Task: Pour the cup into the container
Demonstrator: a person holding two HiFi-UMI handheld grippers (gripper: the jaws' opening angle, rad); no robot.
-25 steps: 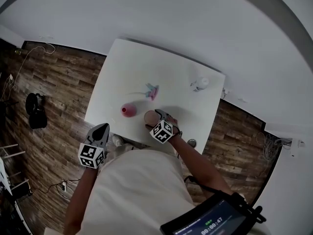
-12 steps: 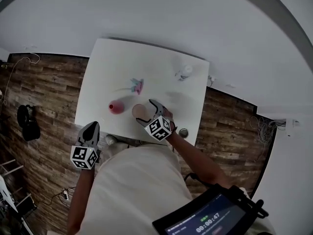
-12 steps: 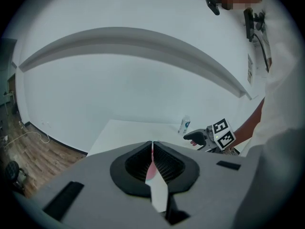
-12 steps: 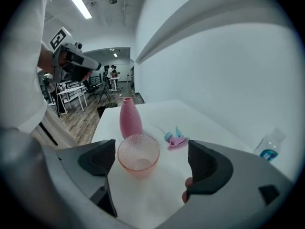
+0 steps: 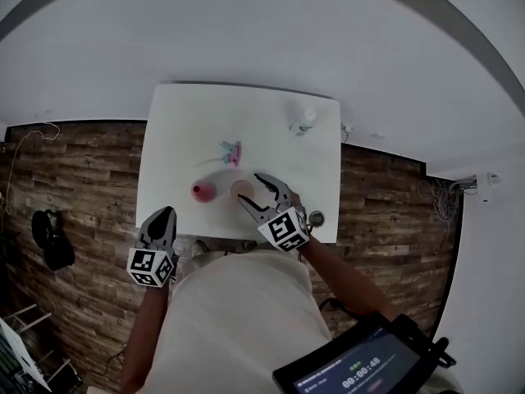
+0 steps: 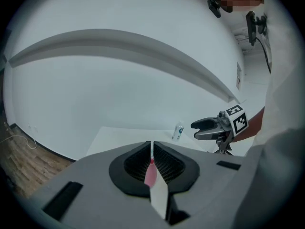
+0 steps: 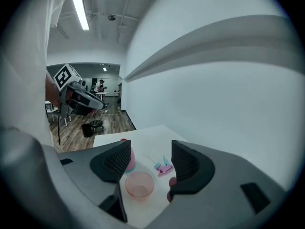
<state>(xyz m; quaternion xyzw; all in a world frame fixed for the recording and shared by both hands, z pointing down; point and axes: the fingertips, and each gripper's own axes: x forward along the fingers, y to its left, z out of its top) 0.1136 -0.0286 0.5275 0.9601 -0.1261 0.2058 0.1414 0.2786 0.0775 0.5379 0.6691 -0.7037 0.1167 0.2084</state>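
A translucent pink cup (image 7: 139, 184) stands upright on the white table (image 5: 180, 138), just right of an opaque pink container (image 5: 203, 190). My right gripper (image 5: 248, 187) hangs above the cup, apart from it. Its jaws have just been closing partway and are still open, with nothing between them; in the right gripper view (image 7: 147, 159) the cup shows well below them. My left gripper (image 5: 166, 212) is off the table's near left corner, shut and empty (image 6: 151, 149). The pink container (image 6: 150, 173) shows through its slit.
A small pink and teal sprayer head (image 5: 231, 152) lies behind the cup. A white bottle (image 5: 303, 120) stands near the far right corner. A wood floor (image 5: 74, 171) surrounds the table, and a white wall rises behind it.
My right gripper has lifted off the table from around the translucent cup, leaving it standing, and its jaws have narrowed. My left gripper has hardly moved.
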